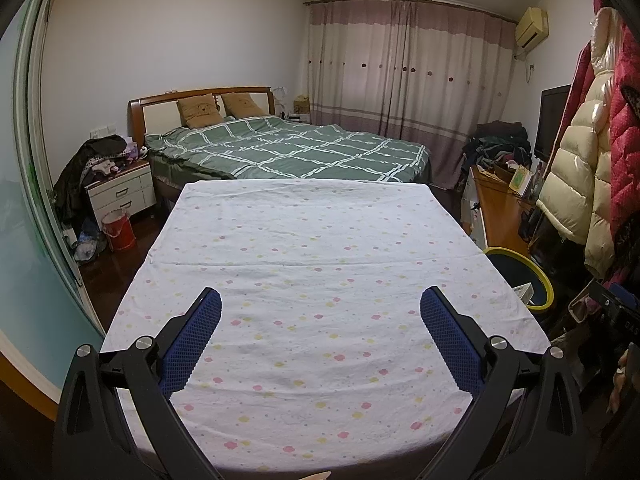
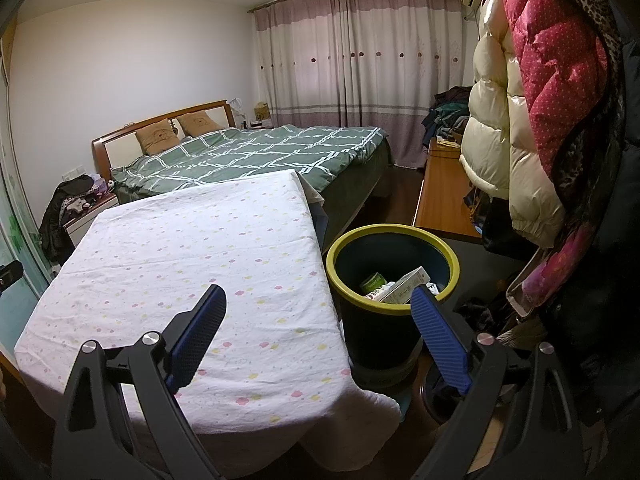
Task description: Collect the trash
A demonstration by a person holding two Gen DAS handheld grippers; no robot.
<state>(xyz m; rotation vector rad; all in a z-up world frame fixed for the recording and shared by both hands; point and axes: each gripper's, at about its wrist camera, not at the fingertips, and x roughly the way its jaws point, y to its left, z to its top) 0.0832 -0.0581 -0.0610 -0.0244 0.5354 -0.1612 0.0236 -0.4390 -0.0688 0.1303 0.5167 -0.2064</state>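
Observation:
A dark bin with a yellow-green rim [image 2: 454, 258] stands on the floor right of the table; in the left wrist view the bin [image 1: 546, 286] peeks past the table's right edge. Inside it lie a white carton [image 2: 408, 282], a green packet [image 2: 374, 280] and other wrappers. My right gripper [image 2: 318, 302] is open above the table's right edge, its right finger in front of the bin's near rim. My left gripper [image 1: 320, 304] is open over the near part of the table, nothing between its fingers. The table's flowered white cloth [image 1: 320, 248] carries no object.
A bed with a green checked cover [image 1: 288, 148] stands beyond the table. Coats [image 2: 540, 100] hang close on the right over a wooden desk [image 2: 440, 192]. At the left are a white nightstand [image 1: 120, 192], a red bucket [image 1: 118, 230] and a sliding wardrobe door.

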